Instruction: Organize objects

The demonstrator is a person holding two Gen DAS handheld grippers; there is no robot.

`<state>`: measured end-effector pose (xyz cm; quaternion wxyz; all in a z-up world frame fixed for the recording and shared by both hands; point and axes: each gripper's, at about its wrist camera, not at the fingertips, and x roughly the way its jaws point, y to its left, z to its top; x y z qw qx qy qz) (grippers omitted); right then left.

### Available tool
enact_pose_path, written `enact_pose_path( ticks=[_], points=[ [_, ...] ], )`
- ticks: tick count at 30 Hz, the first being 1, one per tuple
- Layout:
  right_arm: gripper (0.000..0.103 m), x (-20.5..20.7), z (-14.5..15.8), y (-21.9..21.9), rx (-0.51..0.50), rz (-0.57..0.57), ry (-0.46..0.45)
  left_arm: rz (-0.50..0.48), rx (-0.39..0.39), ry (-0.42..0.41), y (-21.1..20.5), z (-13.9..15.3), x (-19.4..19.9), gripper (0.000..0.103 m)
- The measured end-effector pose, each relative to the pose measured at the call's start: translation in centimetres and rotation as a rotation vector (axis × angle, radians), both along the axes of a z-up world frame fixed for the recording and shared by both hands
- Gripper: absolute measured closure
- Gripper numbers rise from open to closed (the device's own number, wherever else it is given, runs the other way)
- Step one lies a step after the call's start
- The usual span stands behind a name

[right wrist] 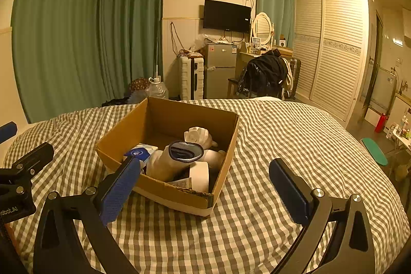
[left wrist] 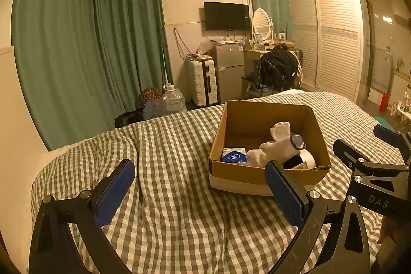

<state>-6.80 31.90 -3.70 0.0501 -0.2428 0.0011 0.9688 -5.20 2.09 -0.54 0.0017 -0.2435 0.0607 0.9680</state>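
I've got both grippers over the bed, nothing in either. Left gripper has its blue-padded fingers wide apart above the checked cover, its right finger overlapping the box's near wall in that view. Right gripper fingers also wide apart, its left finger in front of the box's near left corner; I can't tell whether it touches the cardboard or just hangs in front. The box sits open on the bed, between the two grippers and a bit ahead of them, a pale strip along its base. Inside: a white sock with a grey-and-dark cuff lying across the middle, a white plush behind it toward the far wall, a blue-and-white pack at the left side, a white tape roll on edge at the near right, and a small printed packet just beside the roll. The same pile shows from the left wrist, box to the right of centre. The right gripper's frame shows at the right edge of the left view. Behind the bed: green curtains, a TV, a fridge, a white suitcase, a wardrobe.
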Motion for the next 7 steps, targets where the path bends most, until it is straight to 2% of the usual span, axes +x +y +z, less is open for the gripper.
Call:
enact_pose_path(
  ticks=[7],
  points=[
    [0.002,-0.03,-0.16,-0.10,0.004,0.002,-0.008,-0.005,-0.005,0.011,0.10,-0.03,0.20,0.000]
  ],
)
